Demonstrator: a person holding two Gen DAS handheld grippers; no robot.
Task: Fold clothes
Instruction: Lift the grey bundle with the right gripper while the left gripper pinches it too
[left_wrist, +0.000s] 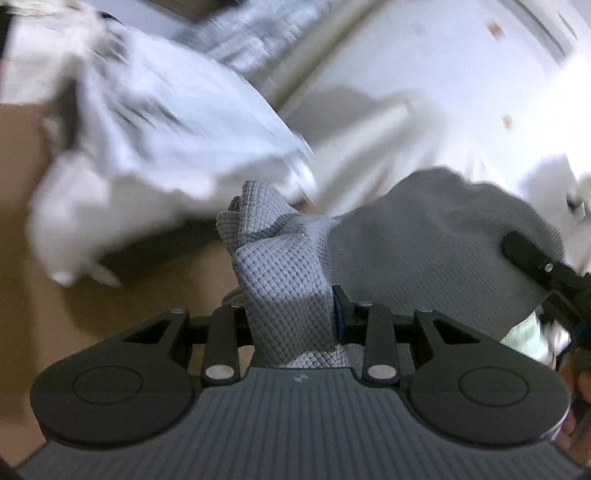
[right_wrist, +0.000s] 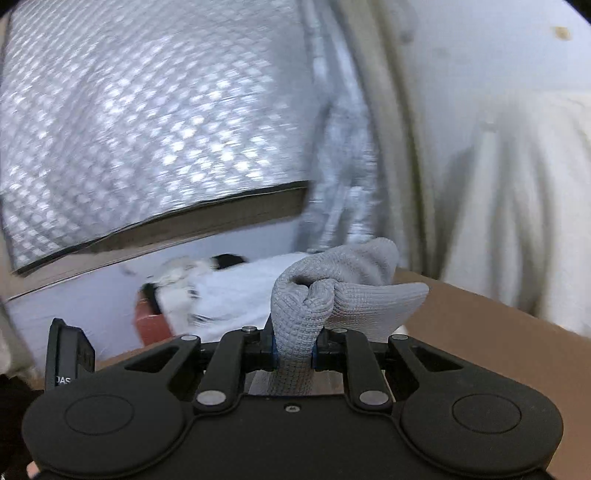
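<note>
A grey waffle-knit garment (left_wrist: 424, 236) hangs stretched in the air between both grippers. My left gripper (left_wrist: 291, 317) is shut on a bunched edge of it; the cloth fills the gap between the jaws. In the left wrist view my right gripper's finger (left_wrist: 524, 251) shows at the far right, clamped on the garment's other end. My right gripper (right_wrist: 293, 350) is shut on a bunched fold of the same grey garment (right_wrist: 332, 288), which bulges above the jaws. Both views are blurred by motion.
A pile of white clothes (left_wrist: 147, 147) lies on the brown table (left_wrist: 37, 295) at the left; it also shows in the right wrist view (right_wrist: 229, 295). A silver quilted sheet (right_wrist: 147, 110) and a pale curtain (right_wrist: 498, 184) stand behind. The brown table edge (right_wrist: 480, 339) is at right.
</note>
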